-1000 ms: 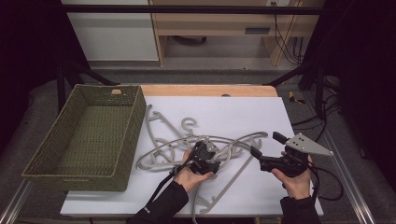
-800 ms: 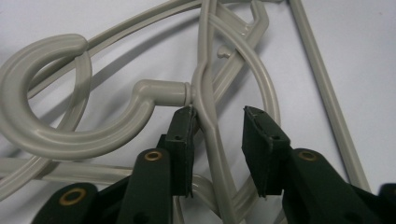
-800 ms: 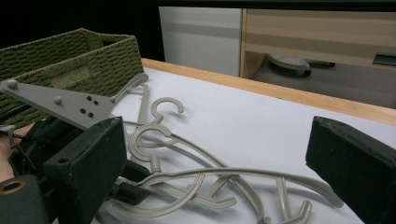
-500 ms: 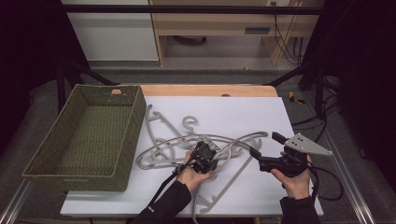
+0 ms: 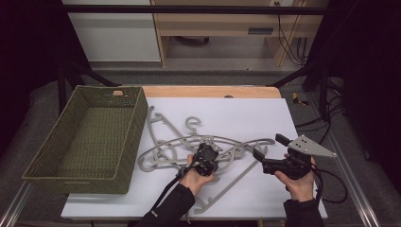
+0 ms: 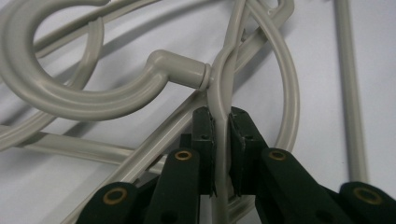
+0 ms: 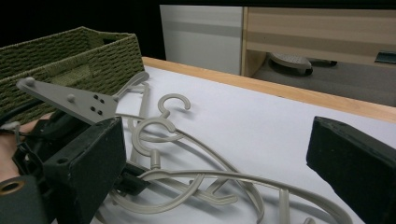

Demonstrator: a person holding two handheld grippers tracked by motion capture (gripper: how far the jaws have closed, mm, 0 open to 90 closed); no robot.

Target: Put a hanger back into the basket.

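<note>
Several grey plastic hangers (image 5: 189,139) lie tangled on the white sheet. My left gripper (image 5: 206,156) sits in the middle of the tangle. In the left gripper view my left gripper (image 6: 222,116) is shut on the thin bar of one hanger (image 6: 219,86), just below its hook (image 6: 70,95). To the right my right gripper (image 5: 268,146) stands open, its jaws wide apart and pointing left at the tangle. In the right gripper view the hangers (image 7: 187,179) lie ahead of my right gripper (image 7: 219,156), with nothing between its fingers (image 7: 88,172).
A green woven basket (image 5: 42,168) with nothing in it stands at the left of the table, seen also as the basket (image 7: 70,51) in the right gripper view. A wooden edge (image 5: 208,91) runs along the back. Cables (image 5: 331,182) trail off at the right.
My left gripper has shifted slightly forward in the tangle and nudged the hangers a little. The right gripper has barely moved.
</note>
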